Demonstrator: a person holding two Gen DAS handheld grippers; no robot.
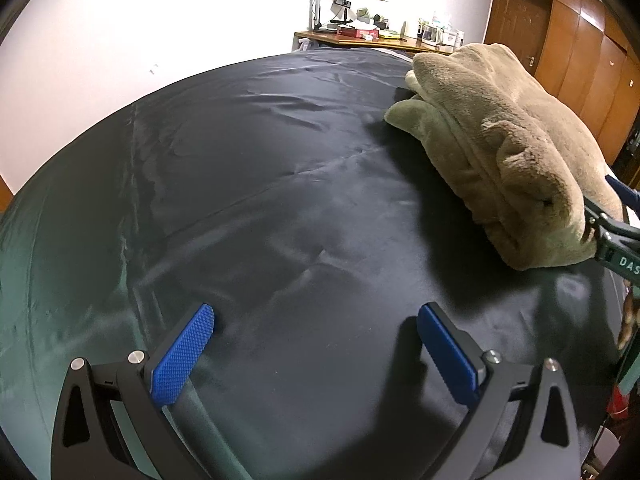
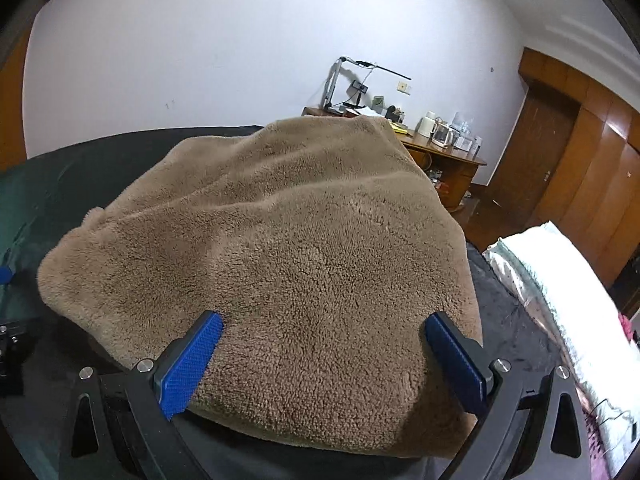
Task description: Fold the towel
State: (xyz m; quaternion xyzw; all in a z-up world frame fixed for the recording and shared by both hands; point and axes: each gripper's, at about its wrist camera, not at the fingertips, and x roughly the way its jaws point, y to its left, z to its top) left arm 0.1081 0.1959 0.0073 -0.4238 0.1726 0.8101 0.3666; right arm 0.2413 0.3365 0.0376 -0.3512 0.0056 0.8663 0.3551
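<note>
A thick tan plush towel (image 1: 504, 152) lies folded in several layers on the dark sheet (image 1: 256, 184), at the right of the left wrist view. My left gripper (image 1: 316, 316) stands open over bare sheet, well to the left of the towel, with nothing between its blue pads (image 1: 184, 356). In the right wrist view the towel (image 2: 312, 248) fills the middle. My right gripper (image 2: 324, 324) is open, its two blue pads straddling the towel's near end just above the pile. Part of that right gripper (image 1: 612, 236) shows at the towel's near corner.
The dark sheet covers a bed that ends at a white wall. A wooden desk (image 2: 444, 152) crowded with small items and a lamp stands beyond the bed. Wooden wardrobe doors (image 2: 580, 160) are at the right. A white patterned cloth (image 2: 560, 280) lies along the bed's right side.
</note>
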